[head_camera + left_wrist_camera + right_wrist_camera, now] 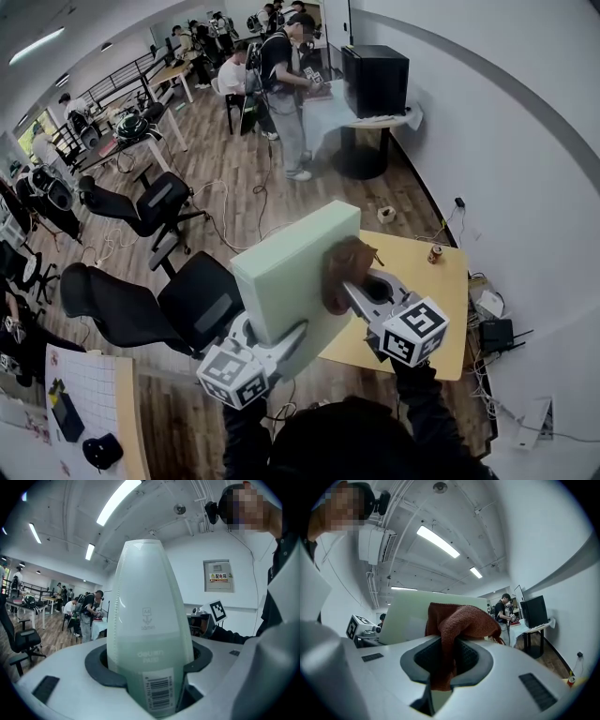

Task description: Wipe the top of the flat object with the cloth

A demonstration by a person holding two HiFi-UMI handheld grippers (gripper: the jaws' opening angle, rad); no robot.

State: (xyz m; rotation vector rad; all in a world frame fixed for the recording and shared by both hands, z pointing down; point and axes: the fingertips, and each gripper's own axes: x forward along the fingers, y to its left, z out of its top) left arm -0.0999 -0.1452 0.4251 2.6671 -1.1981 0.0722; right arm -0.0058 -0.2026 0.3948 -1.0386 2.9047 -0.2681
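Left gripper (149, 679) jaws pinch the bottom edge of the pale green flat board (286, 277), held up tilted at frame centre. Right gripper (444, 660), at the board's 3 o'clock, jaws closed on brown cloth (345, 270), which is pressed against the board's face. Yellow table (441, 309) behind at 4 o'clock.

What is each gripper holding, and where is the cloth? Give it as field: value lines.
left gripper: shut on the pale green board, at its lower edge
board: held in the air, tilted on edge, off the yellow table
right gripper: shut on the brown cloth
cloth: bunched against the board's broad face
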